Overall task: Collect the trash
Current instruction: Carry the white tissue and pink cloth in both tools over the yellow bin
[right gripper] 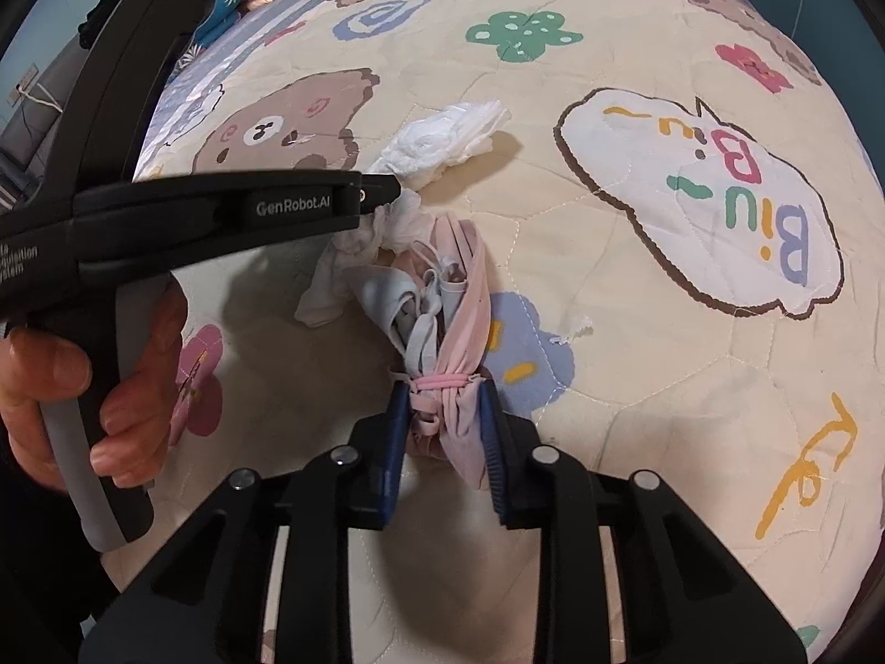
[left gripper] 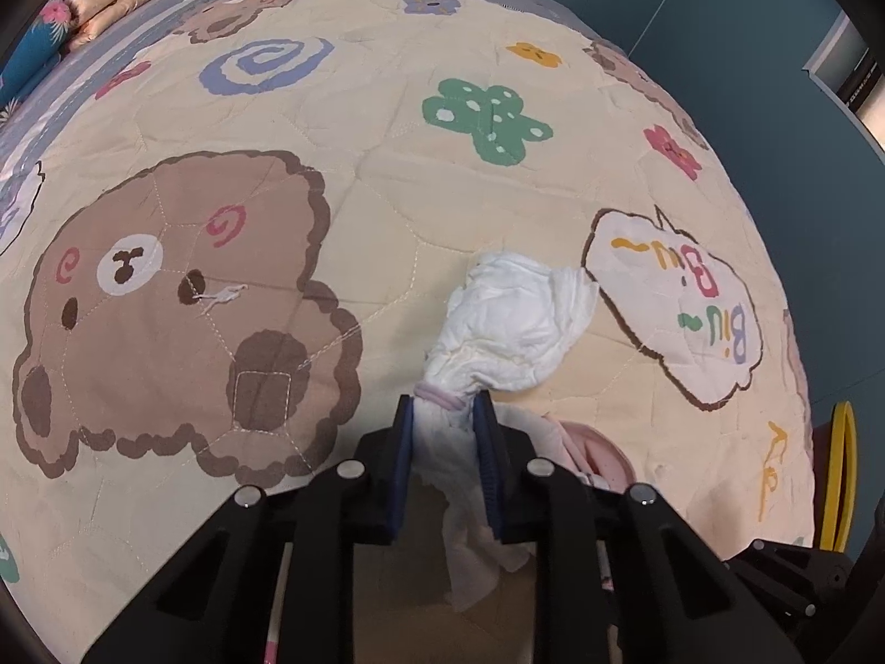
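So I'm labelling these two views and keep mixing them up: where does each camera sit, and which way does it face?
Left wrist: on the left tool, looking down at the quilt; its fingers pinch white tissue.
Right wrist: on the right tool, angled down, pinching a pink mask bundle; the person's left hand and left tool show.
Shared: tissue, quilt, "Biu Biu" bubble.

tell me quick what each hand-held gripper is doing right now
Left hand-held gripper: shut on the white crumpled tissue.
Right hand-held gripper: shut on the pink and grey face masks.
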### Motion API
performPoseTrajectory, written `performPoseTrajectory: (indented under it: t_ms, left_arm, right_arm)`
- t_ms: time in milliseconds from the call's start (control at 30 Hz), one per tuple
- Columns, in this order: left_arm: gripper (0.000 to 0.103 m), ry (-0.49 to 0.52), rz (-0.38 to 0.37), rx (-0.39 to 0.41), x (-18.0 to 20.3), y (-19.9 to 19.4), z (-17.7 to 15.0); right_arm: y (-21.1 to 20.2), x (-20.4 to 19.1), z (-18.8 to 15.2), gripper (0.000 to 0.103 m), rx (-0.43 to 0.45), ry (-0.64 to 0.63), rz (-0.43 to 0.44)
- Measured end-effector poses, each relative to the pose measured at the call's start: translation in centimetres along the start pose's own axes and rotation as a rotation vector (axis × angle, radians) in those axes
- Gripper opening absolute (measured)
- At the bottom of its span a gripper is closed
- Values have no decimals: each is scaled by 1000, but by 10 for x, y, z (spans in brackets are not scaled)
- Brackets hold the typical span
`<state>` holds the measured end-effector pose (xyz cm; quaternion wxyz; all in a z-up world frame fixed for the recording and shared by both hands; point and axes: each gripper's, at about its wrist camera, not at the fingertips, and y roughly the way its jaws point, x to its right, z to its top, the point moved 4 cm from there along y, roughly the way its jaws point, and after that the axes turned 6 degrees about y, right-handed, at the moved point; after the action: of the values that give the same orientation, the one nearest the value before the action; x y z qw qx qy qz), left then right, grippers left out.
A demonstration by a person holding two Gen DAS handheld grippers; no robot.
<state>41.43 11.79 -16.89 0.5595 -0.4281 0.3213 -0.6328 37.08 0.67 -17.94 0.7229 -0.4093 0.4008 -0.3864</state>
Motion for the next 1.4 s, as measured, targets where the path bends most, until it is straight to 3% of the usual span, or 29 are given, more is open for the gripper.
performPoseTrajectory:
  t_ms: [167,467,733,1100,1400]
  left_arm:
    - [20,20,0,28,7,-21,0]
    - [20,60,-3,53,29,-57,-14]
    - [20,94,-23,80,56,-87,-39]
    - [20,226,-78,91,130,-118,-82]
    - [20,374,-104,149,209,-143,-96]
  right_arm:
    - [-13,3,-6,21,-21,21,50]
    - [-52,14,-24,20,20,5,23]
    - [-93,46,-50,20,54,70,14]
    - [-154,103,-93,20,142,177,-21]
    - [-198,162,-120,20,225,290,-57]
